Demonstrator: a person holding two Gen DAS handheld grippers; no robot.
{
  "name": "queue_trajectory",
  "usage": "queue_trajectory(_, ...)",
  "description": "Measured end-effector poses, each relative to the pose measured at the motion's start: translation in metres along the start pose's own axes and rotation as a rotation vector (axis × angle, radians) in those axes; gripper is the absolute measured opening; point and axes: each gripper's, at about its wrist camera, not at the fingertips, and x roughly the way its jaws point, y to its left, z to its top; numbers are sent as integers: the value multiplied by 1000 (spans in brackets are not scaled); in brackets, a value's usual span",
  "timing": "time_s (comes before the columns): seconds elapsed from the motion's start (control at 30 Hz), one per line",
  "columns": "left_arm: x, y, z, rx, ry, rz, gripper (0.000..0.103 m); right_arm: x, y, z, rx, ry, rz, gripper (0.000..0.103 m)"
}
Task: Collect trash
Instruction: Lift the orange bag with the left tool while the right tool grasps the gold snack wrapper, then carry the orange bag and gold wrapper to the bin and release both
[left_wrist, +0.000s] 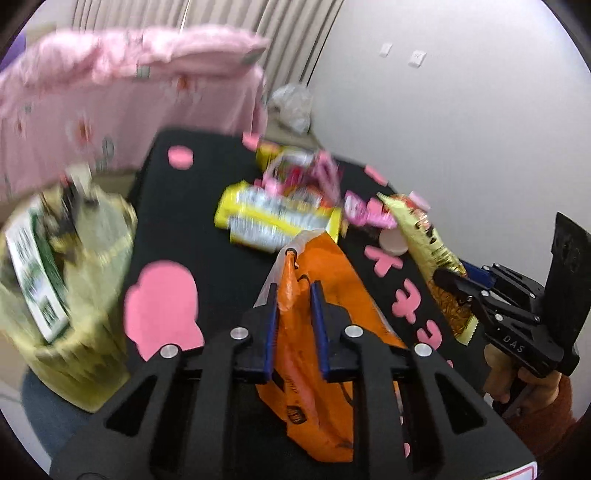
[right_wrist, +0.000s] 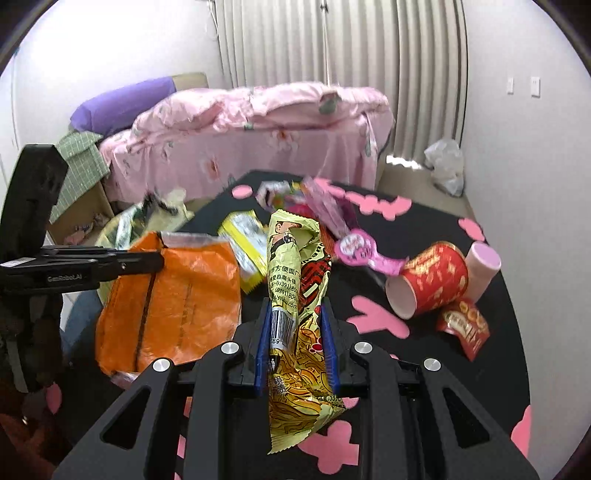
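My left gripper (left_wrist: 293, 295) is shut on an orange snack bag (left_wrist: 325, 317), held above the black table (left_wrist: 207, 206); the bag also shows in the right wrist view (right_wrist: 173, 302). My right gripper (right_wrist: 295, 317) is shut on a yellow-gold noodle wrapper (right_wrist: 295, 280), seen in the left wrist view (left_wrist: 432, 251) at the right. A yellow-green trash bag (left_wrist: 81, 280) with packaging inside stands left of the table. More wrappers lie on the table: a yellow packet (left_wrist: 273, 218) and pink wrappers (right_wrist: 354, 247).
A red paper cup (right_wrist: 428, 280) lies on its side beside a pink cup (right_wrist: 480, 266) and a small red packet (right_wrist: 465, 325). A pink-covered bed (right_wrist: 258, 136) stands behind the table. A white plastic bag (right_wrist: 447, 170) sits by the wall.
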Motion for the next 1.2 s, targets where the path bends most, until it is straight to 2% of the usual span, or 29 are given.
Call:
queue_trajectory(0.13, -36, -7, 12, 69, -133, 66, 16, -14, 9, 11, -4, -66, 4, 23)
queue_trajectory(0.23, -53, -2, 20, 87, -184, 100, 16, -23, 18, 21, -15, -107, 12, 24)
queue_trajectory(0.5, -91, 50, 31, -7, -284, 203, 16, -24, 54, 51, -69, -150, 67, 23)
queue_trajectory(0.67, -112, 87, 37, -47, -353, 326, 16, -14, 79, 62, -112, -148, 106, 24)
queue_trajectory(0.7, -114, 92, 38, -55, -362, 351, 16, -10, 83, 65, -116, -142, 119, 23)
queue_trajectory(0.87, -119, 125, 46, -85, -433, 585, 16, 18, 104, 86, -123, -108, 198, 23)
queue_trajectory(0.9, -120, 131, 46, -97, -442, 608, 16, 23, 109, 90, -125, -106, 208, 23)
queue_trajectory(1.07, -116, 172, 36, -240, -463, 658, 16, 71, 148, 117, -174, -79, 296, 23)
queue_trajectory(1.2, -100, 197, 12, -316, -436, 695, 16, 124, 183, 130, -204, -21, 369, 23)
